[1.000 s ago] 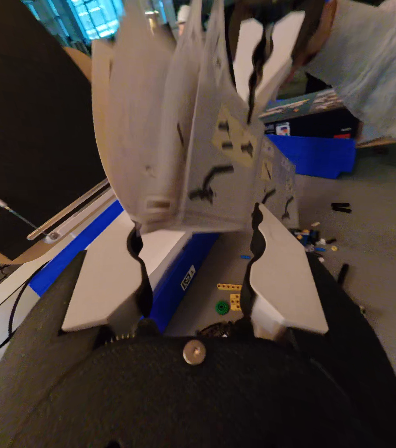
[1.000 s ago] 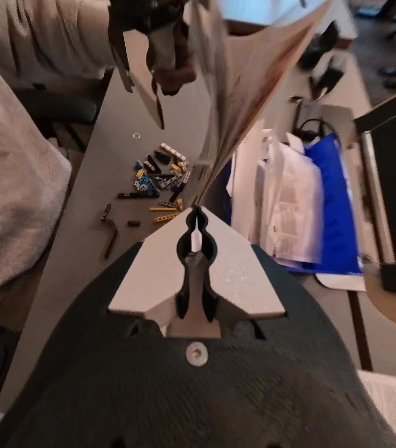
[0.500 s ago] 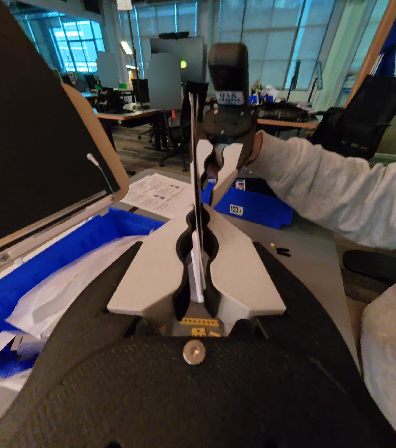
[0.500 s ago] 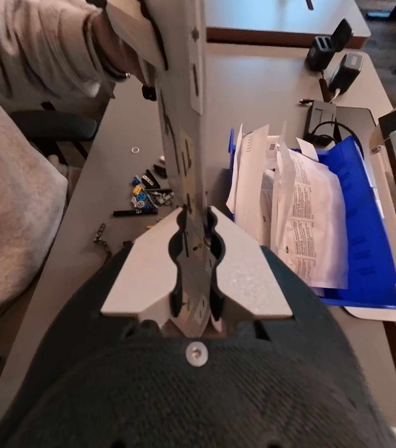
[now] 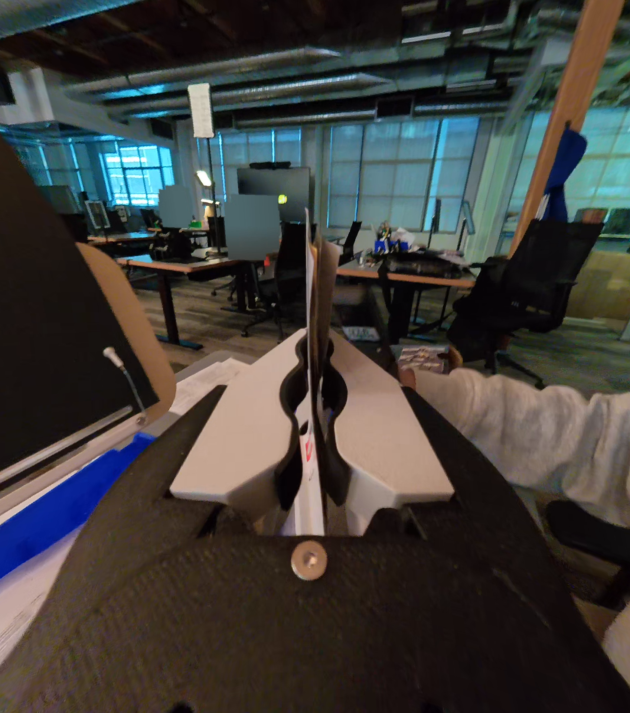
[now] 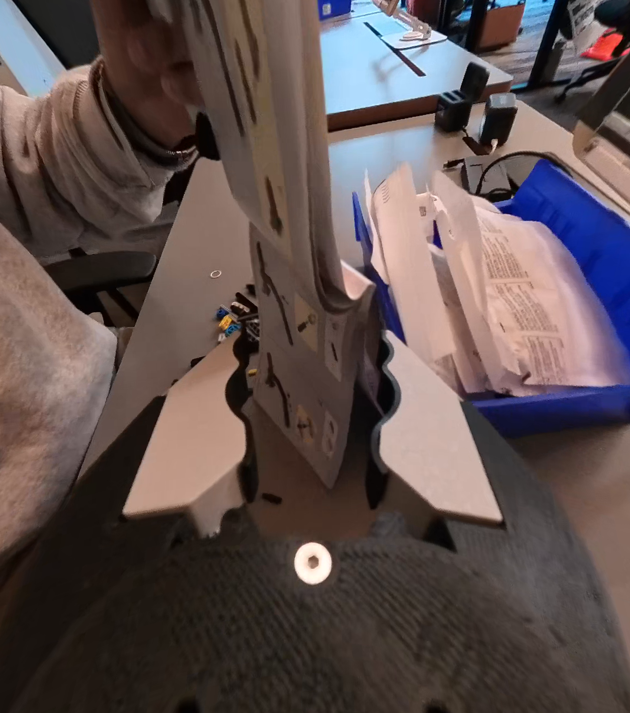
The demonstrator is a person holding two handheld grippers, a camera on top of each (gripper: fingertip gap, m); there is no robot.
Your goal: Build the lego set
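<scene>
The grey instruction booklet point(image 5: 315, 277) stands edge-on between my left gripper's fingers. My left gripper point(image 5: 315, 341) is shut on it and holds it up in the air. In the right wrist view the booklet point(image 6: 298, 386) hangs down, slightly blurred, between the spread fingers of my right gripper point(image 6: 309, 341), which is open; I cannot tell whether it touches the pads. Several small loose lego pieces point(image 6: 234, 320), blue, yellow and black, lie on the grey table point(image 6: 190, 239) beyond the right gripper. A black pin point(image 6: 271, 498) lies below the booklet's corner.
A blue bin point(image 6: 575, 239) stuffed with printed paper sheets stands right of the booklet; it also shows in the left wrist view point(image 5: 35, 513). A black panel with a tan rim point(image 5: 35, 308) stands at left. Grey sleeves point(image 6: 74, 154) point(image 5: 517, 424) are close. Black chargers point(image 6: 475, 96) sit at the table's far end.
My left gripper closed on the booklet and lifted it upright. My right gripper, shut on the booklet half a second ago, has opened and let it go.
</scene>
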